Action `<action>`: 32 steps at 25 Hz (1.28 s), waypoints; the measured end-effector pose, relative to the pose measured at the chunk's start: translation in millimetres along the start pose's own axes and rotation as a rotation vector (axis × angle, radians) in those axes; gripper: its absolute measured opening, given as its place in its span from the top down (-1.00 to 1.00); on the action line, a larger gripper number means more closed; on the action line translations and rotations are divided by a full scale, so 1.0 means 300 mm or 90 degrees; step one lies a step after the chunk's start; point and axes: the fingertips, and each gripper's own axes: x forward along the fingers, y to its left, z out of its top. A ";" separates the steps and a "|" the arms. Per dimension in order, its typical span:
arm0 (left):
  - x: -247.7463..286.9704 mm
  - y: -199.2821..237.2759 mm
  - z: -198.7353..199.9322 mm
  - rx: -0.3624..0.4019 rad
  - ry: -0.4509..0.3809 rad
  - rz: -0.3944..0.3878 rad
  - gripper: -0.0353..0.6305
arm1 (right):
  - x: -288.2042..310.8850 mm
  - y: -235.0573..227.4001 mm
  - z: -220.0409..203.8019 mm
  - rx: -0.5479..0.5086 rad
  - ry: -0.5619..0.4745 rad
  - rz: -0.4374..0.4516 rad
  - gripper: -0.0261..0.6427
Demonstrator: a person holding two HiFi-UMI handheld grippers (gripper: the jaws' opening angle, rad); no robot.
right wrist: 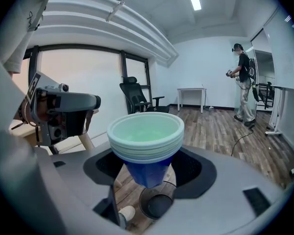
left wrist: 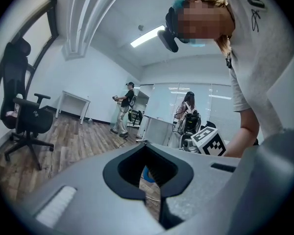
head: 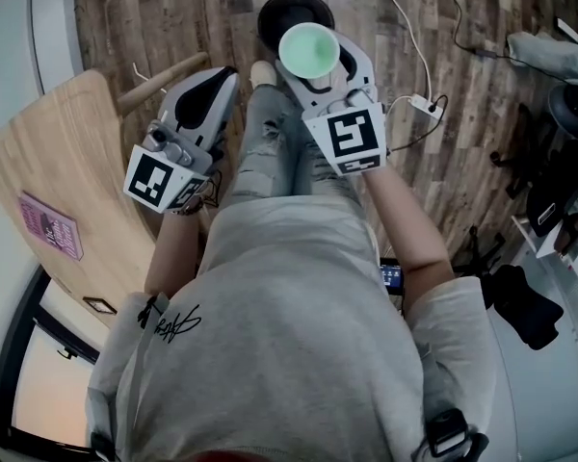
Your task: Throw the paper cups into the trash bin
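A stack of paper cups [head: 308, 50], pale green inside and blue outside [right wrist: 147, 148], stands upright in my right gripper [head: 309, 65], which is shut on it. The stack hangs just above a round black trash bin [head: 287, 10] on the wooden floor; in the right gripper view the bin [right wrist: 155, 204] shows directly below the cups. My left gripper [head: 215, 87] is held beside it to the left, shut with nothing in it. In the left gripper view its jaws [left wrist: 149, 180] leave only a thin slit.
A light wooden table [head: 63, 152] with a pink book [head: 49, 225] is at the left. A white power strip [head: 419, 103] and cables lie on the floor to the right, dark bags [head: 522, 301] further right. A black office chair [right wrist: 137, 98] and other people stand in the room.
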 end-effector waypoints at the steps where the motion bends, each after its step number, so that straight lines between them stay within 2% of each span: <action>1: 0.002 0.015 -0.016 -0.003 0.002 -0.001 0.88 | 0.020 0.000 -0.016 0.000 0.005 0.002 0.07; 20: 0.034 0.200 -0.275 -0.045 0.031 0.007 0.88 | 0.297 -0.001 -0.334 0.035 0.066 0.006 0.07; 32: 0.044 0.232 -0.473 -0.087 0.062 0.005 0.88 | 0.447 -0.056 -0.557 0.068 0.102 -0.022 0.07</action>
